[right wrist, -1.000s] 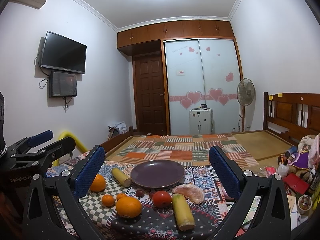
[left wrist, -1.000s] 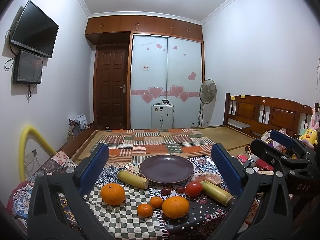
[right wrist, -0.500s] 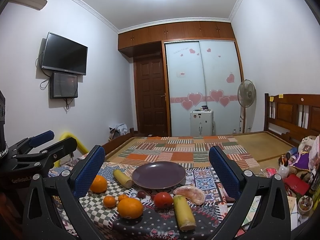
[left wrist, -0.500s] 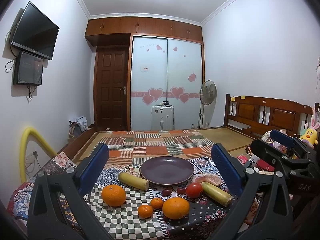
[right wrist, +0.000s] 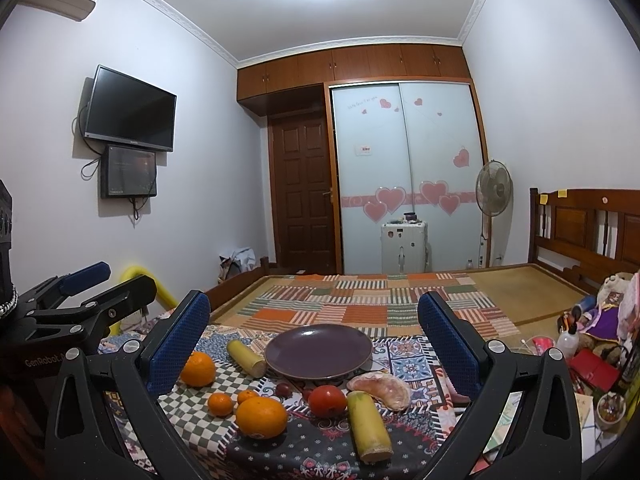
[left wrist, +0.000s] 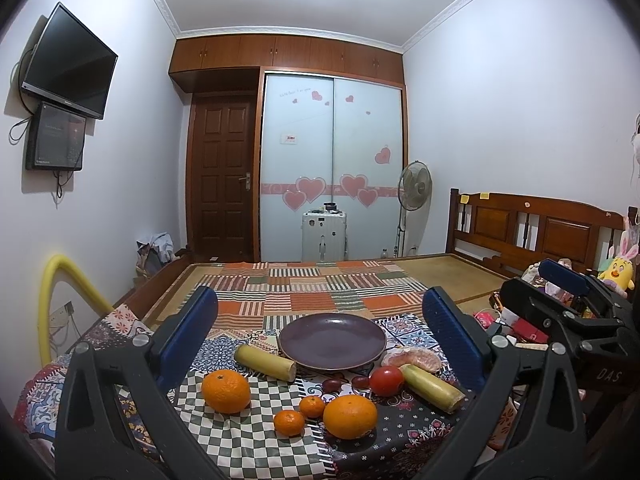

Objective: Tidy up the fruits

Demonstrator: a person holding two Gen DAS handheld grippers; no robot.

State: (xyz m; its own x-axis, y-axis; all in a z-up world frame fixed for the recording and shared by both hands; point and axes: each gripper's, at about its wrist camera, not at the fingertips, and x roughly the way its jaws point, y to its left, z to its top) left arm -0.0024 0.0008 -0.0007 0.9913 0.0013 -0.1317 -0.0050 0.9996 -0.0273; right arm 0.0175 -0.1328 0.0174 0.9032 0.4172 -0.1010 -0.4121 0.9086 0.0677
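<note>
Fruits lie on the patterned cloth (left wrist: pixel 224 436) in the same spots as a second ago; I see only a slight upward drift of both views. My left gripper (left wrist: pixel 320 332) hovers level above the near edge, fingers spread wide, gripping nothing. My right gripper (right wrist: pixel 314 330) matches it, wide and empty. Left to right: large orange (left wrist: pixel 225 390), two mandarins (left wrist: pixel 289 422), second orange (left wrist: pixel 350 416), tomato (left wrist: pixel 386 380), all in front of the bare purple plate (left wrist: pixel 332 340).

Wall television (left wrist: pixel 68 62), standing fan (left wrist: pixel 415 185)
</note>
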